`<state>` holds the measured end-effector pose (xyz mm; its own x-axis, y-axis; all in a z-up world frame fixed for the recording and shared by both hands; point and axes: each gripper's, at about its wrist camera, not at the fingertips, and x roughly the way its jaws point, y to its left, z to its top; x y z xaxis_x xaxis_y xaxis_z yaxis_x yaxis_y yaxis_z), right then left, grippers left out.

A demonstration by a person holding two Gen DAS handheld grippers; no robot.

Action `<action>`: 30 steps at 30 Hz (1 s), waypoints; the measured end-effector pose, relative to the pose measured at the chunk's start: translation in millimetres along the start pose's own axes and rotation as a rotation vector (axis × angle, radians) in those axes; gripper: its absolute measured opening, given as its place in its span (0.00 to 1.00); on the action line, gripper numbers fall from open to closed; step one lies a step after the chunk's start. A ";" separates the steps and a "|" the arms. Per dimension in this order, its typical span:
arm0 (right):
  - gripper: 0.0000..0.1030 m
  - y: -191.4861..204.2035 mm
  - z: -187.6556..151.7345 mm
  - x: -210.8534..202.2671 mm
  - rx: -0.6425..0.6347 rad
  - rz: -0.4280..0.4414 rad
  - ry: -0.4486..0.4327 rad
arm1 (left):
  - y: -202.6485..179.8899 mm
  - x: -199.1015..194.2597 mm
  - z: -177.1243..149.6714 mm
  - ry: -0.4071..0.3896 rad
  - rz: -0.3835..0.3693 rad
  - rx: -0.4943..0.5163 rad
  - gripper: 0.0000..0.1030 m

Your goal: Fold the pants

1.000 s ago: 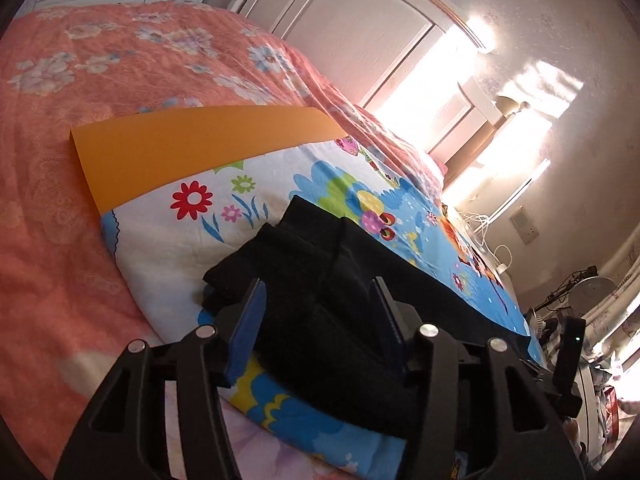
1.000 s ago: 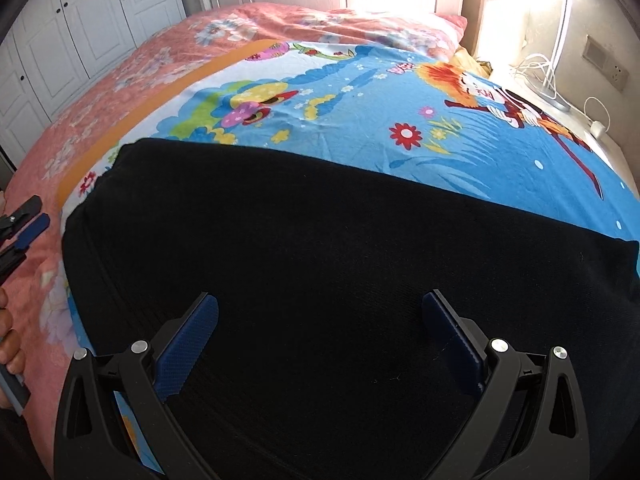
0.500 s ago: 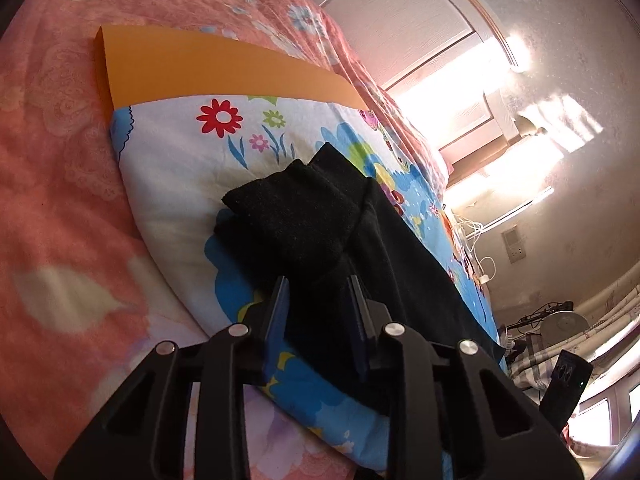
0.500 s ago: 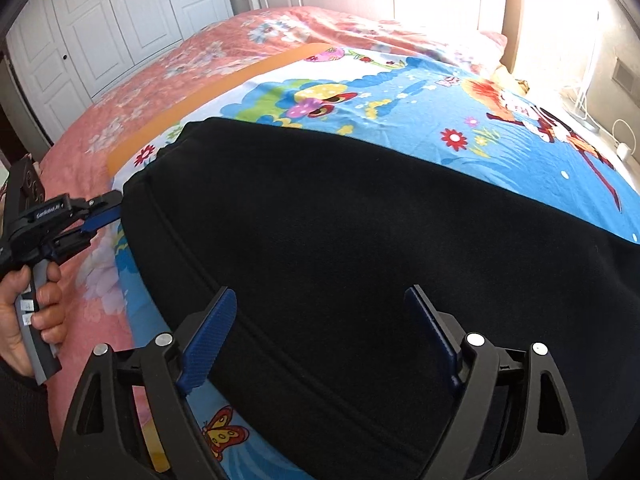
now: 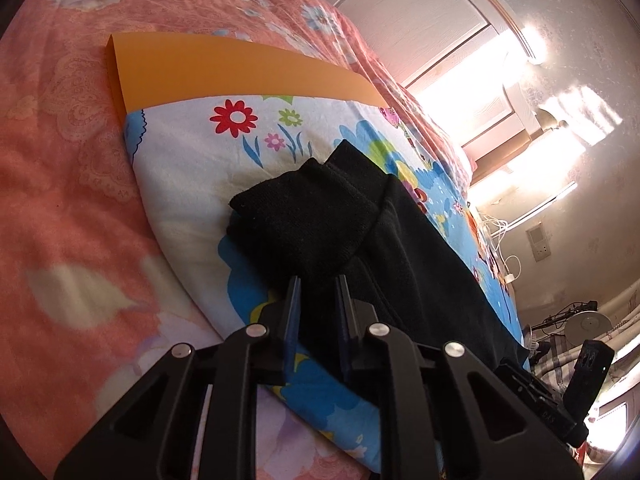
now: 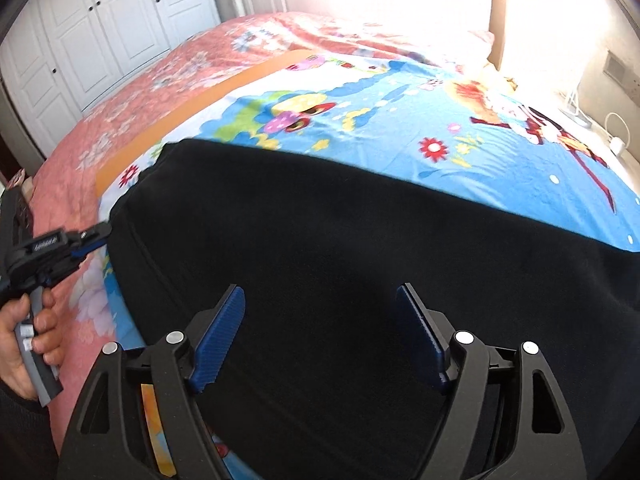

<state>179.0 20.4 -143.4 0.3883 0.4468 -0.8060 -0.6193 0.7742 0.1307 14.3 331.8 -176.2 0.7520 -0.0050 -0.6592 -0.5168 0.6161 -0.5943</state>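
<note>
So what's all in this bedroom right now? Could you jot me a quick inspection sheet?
Surface: bed with pink floral bedspread; on it a cartoon-print blue and white sheet with an orange border.
Job's things: black knit pants lying on the sheet, one end bunched into a fold.
Clutter: nothing seen on the bed.
Grippers: left gripper has just been closing, its jaws pinching the pants' edge; right gripper open above the pants.
Cables: white cords by a wall socket.
Surroundings: white wardrobe doors, sunlit wall.
</note>
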 end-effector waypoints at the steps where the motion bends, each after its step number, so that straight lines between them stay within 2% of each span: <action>1: 0.76 -11.2 8.5 6.2 0.019 -0.022 0.005 | -3.0 -1.0 -0.1 -0.006 0.019 0.012 0.16; 4: 0.76 -45.7 28.3 27.8 0.058 -0.098 0.030 | -22.2 -12.4 -0.4 -0.067 0.106 0.097 0.15; 6: 0.76 -67.7 33.6 41.8 0.079 -0.146 0.050 | -42.9 -22.8 -1.1 -0.121 0.102 0.171 0.20; 7: 0.76 -73.2 34.9 44.3 0.074 -0.136 0.031 | -54.5 -25.2 -1.3 -0.136 0.097 0.209 0.28; 8: 0.77 -74.2 36.8 46.6 0.055 -0.148 0.023 | -67.1 -25.3 -1.4 -0.148 0.097 0.253 0.30; 9: 0.81 -74.5 37.3 49.1 0.044 -0.156 0.024 | -80.2 -23.2 -2.0 -0.153 0.090 0.298 0.31; 10: 0.85 -75.6 37.6 50.4 0.047 -0.158 0.017 | -94.4 -18.3 -2.1 -0.147 0.076 0.344 0.35; 11: 0.85 -76.6 37.2 50.5 0.055 -0.155 0.014 | -108.3 -11.6 -3.7 -0.136 0.065 0.384 0.42; 13: 0.85 -78.4 36.3 42.8 0.077 -0.138 -0.005 | -139.9 6.5 -7.6 -0.096 0.031 0.474 0.46; 16: 0.85 -79.8 30.5 23.8 0.120 -0.126 -0.043 | -190.4 42.1 -19.4 -0.031 -0.003 0.602 0.46; 18: 0.85 -79.4 25.9 20.7 0.113 -0.185 -0.017 | -220.7 70.7 -32.1 0.024 -0.024 0.692 0.46; 20: 0.85 -81.9 20.8 19.1 0.107 -0.202 -0.006 | -246.6 100.5 -47.5 0.092 -0.040 0.790 0.39; 21: 0.85 -83.0 18.9 18.4 0.102 -0.207 -0.003 | -258.2 115.3 -60.0 0.118 -0.030 0.861 0.39; 22: 0.85 -83.8 17.5 18.4 0.096 -0.214 -0.001 | -265.6 131.8 -70.8 0.141 -0.005 0.948 0.39; 23: 0.85 -84.8 16.4 19.7 0.090 -0.218 0.004 | -268.3 150.3 -77.2 0.141 0.075 1.035 0.38; 24: 0.85 -85.5 15.3 21.3 0.083 -0.221 0.010 | -266.1 165.1 -72.0 0.091 0.202 1.065 0.38; 25: 0.85 -86.2 13.9 22.1 0.076 -0.224 0.013 | -260.5 169.2 -55.4 0.037 0.244 1.013 0.39; 26: 0.85 -87.2 13.1 22.3 0.073 -0.224 0.013 | -253.4 166.9 -35.5 0.003 0.251 0.929 0.37; 27: 0.85 -88.1 12.8 21.8 0.074 -0.219 0.011 | -248.8 161.4 -22.3 -0.020 0.238 0.883 0.36; 28: 0.85 -89.0 12.5 21.2 0.075 -0.214 0.008 | -249.9 155.9 -20.4 -0.021 0.192 0.895 0.36; 30: 0.85 -90.3 13.3 21.1 0.082 -0.207 0.007 | -257.7 149.5 -33.4 0.085 0.019 0.978 0.43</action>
<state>252.2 -34.1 -164.6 0.4966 0.2716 -0.8244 -0.4695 0.8829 0.0081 246.2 145.9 -136.9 0.6953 -0.0211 -0.7184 0.0669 0.9971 0.0354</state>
